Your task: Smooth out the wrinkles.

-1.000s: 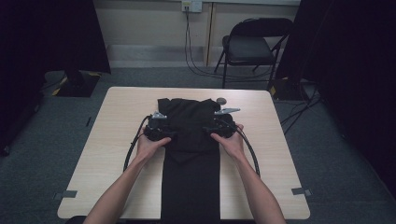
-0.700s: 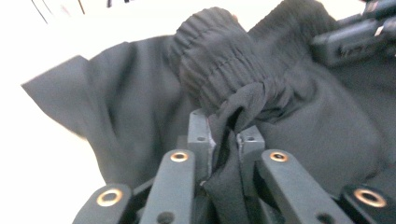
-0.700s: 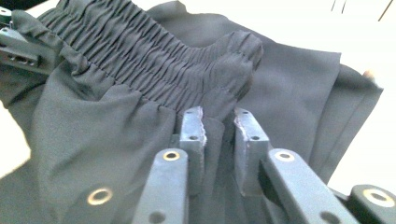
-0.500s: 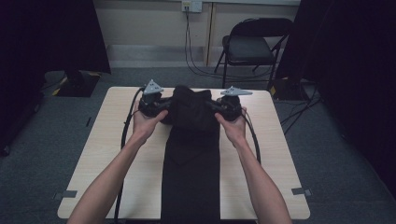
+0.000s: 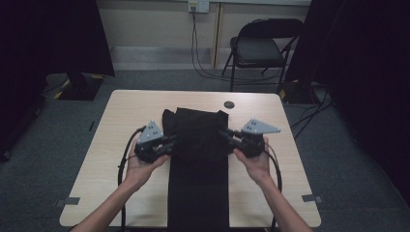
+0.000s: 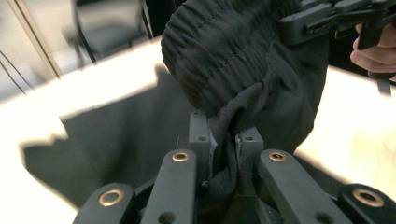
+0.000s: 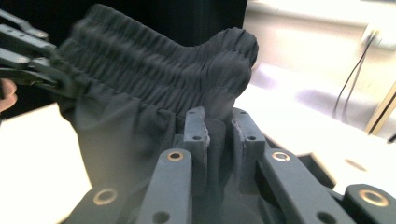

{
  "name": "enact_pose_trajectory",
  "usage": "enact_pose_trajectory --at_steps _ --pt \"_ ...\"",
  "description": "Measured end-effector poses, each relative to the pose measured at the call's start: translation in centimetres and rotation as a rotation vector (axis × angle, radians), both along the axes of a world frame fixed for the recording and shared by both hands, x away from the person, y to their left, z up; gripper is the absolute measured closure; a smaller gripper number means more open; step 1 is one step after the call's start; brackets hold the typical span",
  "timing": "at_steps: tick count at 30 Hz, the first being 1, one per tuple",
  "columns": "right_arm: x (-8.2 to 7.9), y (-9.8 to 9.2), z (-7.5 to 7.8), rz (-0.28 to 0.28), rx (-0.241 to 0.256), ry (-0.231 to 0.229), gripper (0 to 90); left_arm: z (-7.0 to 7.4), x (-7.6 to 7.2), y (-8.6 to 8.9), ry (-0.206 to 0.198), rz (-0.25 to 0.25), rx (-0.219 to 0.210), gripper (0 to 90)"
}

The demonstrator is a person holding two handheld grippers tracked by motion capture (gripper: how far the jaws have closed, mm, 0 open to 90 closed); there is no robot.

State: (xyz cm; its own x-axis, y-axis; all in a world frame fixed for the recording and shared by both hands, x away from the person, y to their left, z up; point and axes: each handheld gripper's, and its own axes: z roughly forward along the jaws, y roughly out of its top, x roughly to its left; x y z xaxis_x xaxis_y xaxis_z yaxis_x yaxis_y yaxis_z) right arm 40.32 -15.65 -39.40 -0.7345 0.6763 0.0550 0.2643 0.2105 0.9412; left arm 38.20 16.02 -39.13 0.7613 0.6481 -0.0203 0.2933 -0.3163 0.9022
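Clearly, the left gripper [image 5: 170,141] was clenched on the elastic waistband of the black trousers [image 5: 198,159], with a fold of cloth pinched between its jaws in the left gripper view [image 6: 223,144], and the right gripper [image 5: 226,134] was clenched on the same waistband at the opposite side [image 7: 218,128]. The trousers lay along the middle of the wooden table [image 5: 121,116], the legs running toward the person's edge, and the waistband end was lifted between the two grippers, well short of the table's far edge.
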Motion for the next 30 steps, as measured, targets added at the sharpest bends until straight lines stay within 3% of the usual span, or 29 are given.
enact_pose_trajectory --at_steps 1,2,4,5,6,8,9,10,12,14,16,18,19,20,21,22,23,24,26,28,30 --pt "0.0 0.0 0.0 0.0 0.0 0.0 78.4 -1.5 -0.1 0.1 0.033 0.006 0.018 81.6" --pt "-0.2 0.0 -1.6 0.005 -0.001 0.045 78.5 -2.7 -0.3 0.2 0.078 -0.001 0.048 81.6" --pt "-0.6 0.3 -3.8 0.03 -0.067 0.114 78.3 -4.8 -0.9 -0.1 0.139 -0.043 0.119 80.3" --pt "-1.4 0.5 -5.3 0.054 -0.131 0.141 78.0 -5.5 -1.3 -0.2 0.168 -0.064 0.146 75.9" --pt "-1.8 0.4 -5.9 0.071 -0.154 0.15 77.5 -6.4 -2.1 -0.1 0.219 -0.095 0.148 72.9" --pt "-2.2 0.3 -6.4 0.081 -0.168 0.165 76.8 -6.5 -2.4 0.0 0.223 -0.114 0.153 66.4" --pt "-3.0 0.1 -7.3 0.101 -0.206 0.188 75.2 -6.3 -2.7 0.2 0.214 -0.121 0.143 62.7" --pt "-3.0 0.1 -7.3 0.101 -0.206 0.188 75.2 -6.0 -2.8 0.4 0.204 -0.128 0.124 62.7" --pt "-3.7 -0.1 -7.9 0.101 -0.235 0.2 72.3 -5.0 -2.7 1.1 0.183 -0.118 0.05 52.9" --pt "-4.3 -0.6 -7.8 0.112 -0.23 0.211 69.0 -4.3 -2.1 1.9 0.154 -0.097 -0.013 52.0" --pt "-4.7 -1.2 -7.6 0.11 -0.217 0.228 57.6 -4.4 -1.0 2.5 0.174 -0.063 -0.037 51.4" --pt "-5.1 -2.0 -7.2 0.091 -0.209 0.227 51.0 -5.1 0.5 2.5 0.229 0.026 0.014 55.0" --pt "-4.9 -3.1 -6.6 0.055 -0.161 0.212 48.5 -6.3 1.8 2.3 0.235 0.063 0.079 56.2" --pt "-4.9 -3.1 -6.6 0.055 -0.161 0.212 48.5 -6.3 1.8 2.3 0.235 0.063 0.079 56.2" --pt "-4.6 -3.6 -6.3 0.035 -0.129 0.208 49.6 -6.8 2.3 2.1 0.238 0.082 0.11 56.2" --pt "-3.8 -4.5 -5.9 -0.023 -0.092 0.196 53.7 -7.2 2.7 2.0 0.26 0.083 0.12 55.8" --pt "-3.8 -4.5 -5.9 -0.023 -0.092 0.196 53.7 -7.5 3.1 1.9 0.26 0.098 0.148 55.8" --pt "-3.2 -4.6 -6.0 -0.055 -0.11 0.199 54.9 -7.8 3.4 1.8 0.259 0.126 0.163 55.2" --pt "-1.8 -4.4 -6.8 -0.088 -0.16 0.219 55.0 -8.1 3.7 1.9 0.315 0.125 0.116 53.8" --pt "-1.0 -3.6 -7.9 -0.091 -0.204 0.241 52.8 -8.2 3.5 1.4 0.284 0.103 0.17 51.1" --pt "-0.9 -2.6 -8.8 -0.079 -0.258 0.256 52.0 -8.3 3.0 0.5 0.276 0.052 0.173 48.8"
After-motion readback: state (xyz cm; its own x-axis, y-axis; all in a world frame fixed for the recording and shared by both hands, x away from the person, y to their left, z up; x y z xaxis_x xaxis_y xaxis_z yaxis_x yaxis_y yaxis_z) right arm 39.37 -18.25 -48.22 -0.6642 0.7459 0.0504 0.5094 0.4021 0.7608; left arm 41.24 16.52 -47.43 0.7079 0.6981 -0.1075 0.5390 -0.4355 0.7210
